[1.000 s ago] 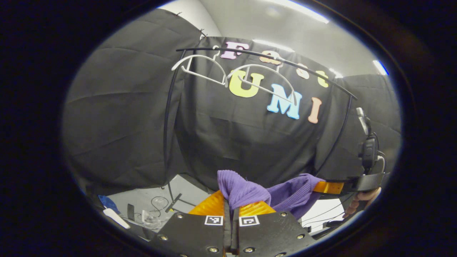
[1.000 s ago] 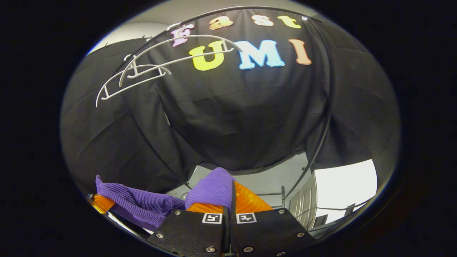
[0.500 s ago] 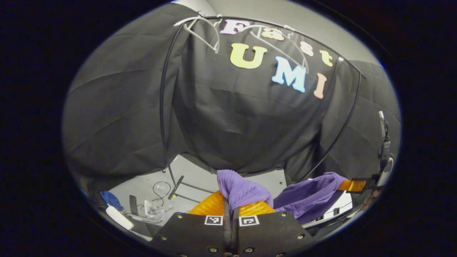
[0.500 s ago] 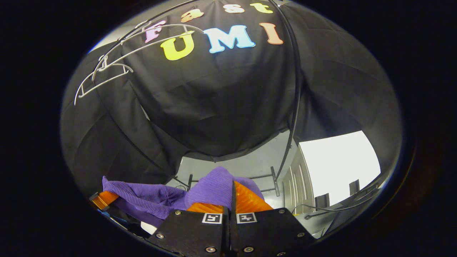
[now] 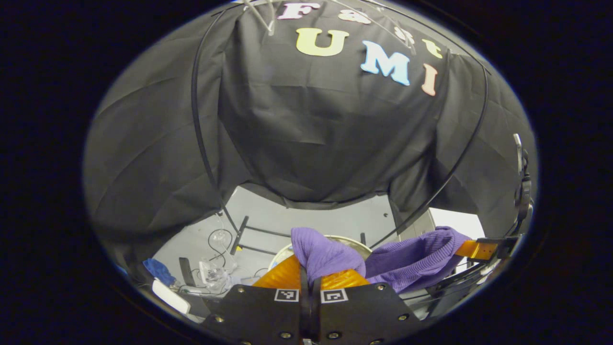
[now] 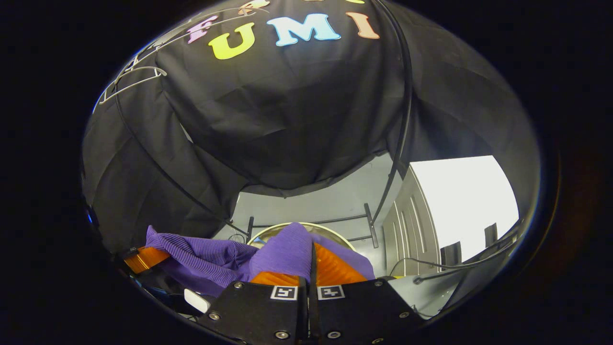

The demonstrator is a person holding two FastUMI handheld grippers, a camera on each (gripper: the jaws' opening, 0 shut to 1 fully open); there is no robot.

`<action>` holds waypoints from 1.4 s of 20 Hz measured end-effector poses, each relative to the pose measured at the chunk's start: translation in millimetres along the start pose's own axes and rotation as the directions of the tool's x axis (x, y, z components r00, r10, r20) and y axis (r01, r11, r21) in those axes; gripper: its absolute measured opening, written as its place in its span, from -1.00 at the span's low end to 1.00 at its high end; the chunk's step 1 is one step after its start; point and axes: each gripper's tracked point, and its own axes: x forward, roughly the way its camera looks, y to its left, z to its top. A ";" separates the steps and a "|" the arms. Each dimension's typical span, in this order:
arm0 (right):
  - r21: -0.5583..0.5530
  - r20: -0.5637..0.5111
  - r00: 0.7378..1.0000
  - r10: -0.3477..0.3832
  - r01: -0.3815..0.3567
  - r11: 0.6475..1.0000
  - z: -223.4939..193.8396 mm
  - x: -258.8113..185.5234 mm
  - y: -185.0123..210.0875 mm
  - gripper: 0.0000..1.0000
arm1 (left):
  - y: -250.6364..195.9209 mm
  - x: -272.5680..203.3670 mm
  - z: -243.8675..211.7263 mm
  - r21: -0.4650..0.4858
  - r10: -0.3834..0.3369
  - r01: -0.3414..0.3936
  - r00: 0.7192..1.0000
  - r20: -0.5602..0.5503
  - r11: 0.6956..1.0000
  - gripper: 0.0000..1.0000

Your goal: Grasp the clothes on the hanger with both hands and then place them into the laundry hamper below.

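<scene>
A purple ribbed garment [image 5: 335,258] is stretched between both grippers. My left gripper [image 5: 309,280] is shut on one bunched end of it. In the left gripper view the cloth runs right to the other gripper [image 5: 481,249], which also pinches it. In the right gripper view my right gripper [image 6: 310,273] is shut on the garment [image 6: 282,251], and the cloth trails left to the other gripper [image 6: 143,258]. Just beyond the cloth shows the round pale rim of the hamper [image 6: 268,229], also the hamper rim [image 5: 354,241] in the left gripper view. Bare white hangers [image 6: 131,81] hang on the black rail.
The black clothes rack frame [image 5: 201,139] arches around the scene, its feet on the grey floor [image 5: 306,215]. Cables and small items [image 5: 210,273] lie on the floor at the left. A bright white panel [image 6: 459,201] stands to the right.
Both grippers have come down with the garment: the hangers and rail have slid up toward the top of both views, and the hamper rim has come into sight below the cloth.
</scene>
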 end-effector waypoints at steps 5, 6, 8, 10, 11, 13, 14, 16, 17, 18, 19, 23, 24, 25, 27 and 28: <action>0.014 -0.006 1.000 -0.016 0.016 1.000 -2.2 -5.9 -10.3 -0.96 | -12.7 10.6 -3.0 0.035 -0.027 0.028 1.000 -0.015 0.999 -0.88; 0.015 -0.008 1.000 -0.019 0.019 1.000 -3.0 -6.2 -11.7 -0.96 | -15.0 11.7 -5.0 0.041 -0.033 0.033 0.999 -0.019 0.999 -0.88; 0.016 -0.019 1.000 -0.020 0.020 1.000 -4.7 -6.8 -10.4 -0.96 | -18.2 12.2 -12.1 0.057 -0.045 0.048 0.998 -0.038 0.997 -0.88; 0.004 -0.028 0.999 -0.021 0.022 1.000 -7.6 -7.9 -9.8 -0.94 | -19.7 12.8 -20.6 0.076 -0.054 0.060 0.996 -0.070 0.995 -0.88; -0.004 -0.032 0.999 -0.020 0.020 1.000 -8.6 -8.2 -8.6 -0.90 | -20.7 12.2 -22.5 0.082 -0.061 0.068 0.995 -0.079 0.994 -0.97; -0.021 -0.064 0.998 -0.003 0.002 1.000 -18.2 -8.2 -2.5 -0.88 | -23.1 11.6 -27.4 0.092 -0.083 0.092 0.992 -0.095 0.992 -0.92; -0.034 -0.098 0.995 0.001 -0.005 0.999 -28.2 -9.3 -1.8 -0.76 | -21.2 11.0 -33.5 0.103 -0.087 0.098 0.990 -0.108 0.990 -0.84; -0.041 -0.156 0.987 0.040 -0.047 0.998 -42.7 -11.9 5.9 -0.39 | -21.5 12.1 -42.2 0.122 -0.097 0.112 0.987 -0.128 0.986 -0.74; -0.038 -0.172 0.984 0.053 -0.061 0.997 -45.1 -17.4 7.9 0.06 | -21.6 11.0 -46.7 0.132 -0.097 0.114 0.987 -0.127 0.985 -0.30; -0.040 -0.181 0.982 0.060 -0.068 0.997 -46.0 -16.5 7.4 0.51 | -19.7 3.8 -44.7 0.140 -0.094 0.110 0.989 -0.118 0.984 0.13; -0.045 -0.174 0.983 0.064 -0.073 0.996 -46.7 -21.7 6.7 0.95 | -18.3 -1.3 -41.6 0.149 -0.085 0.100 0.991 -0.104 0.984 0.57; -0.092 -0.088 0.994 0.059 -0.067 0.994 -18.6 -57.0 -13.3 0.92 | -16.3 -28.7 -28.7 0.133 -0.049 0.054 0.998 -0.043 0.990 0.97; -0.099 -0.049 0.997 0.053 -0.058 0.993 -9.1 -66.5 -22.0 0.92 | -16.9 -39.2 -21.8 0.118 -0.038 0.040 0.999 -0.020 0.992 0.80; -0.100 -0.006 0.999 0.044 -0.045 0.994 3.5 -77.0 -32.1 0.92 | -18.0 -50.4 -13.3 0.105 -0.027 0.027 1.000 0.003 0.994 0.97; -0.097 0.087 0.996 0.035 -0.027 0.995 30.0 -98.2 -49.6 0.92 | -22.8 -75.7 6.2 0.075 0.009 -0.013 0.999 0.053 0.997 1.00; -0.099 0.133 0.990 0.040 -0.027 0.995 45.0 -108.6 -57.9 0.92 | -24.6 -88.2 15.9 0.057 0.033 -0.038 0.996 0.079 0.998 1.00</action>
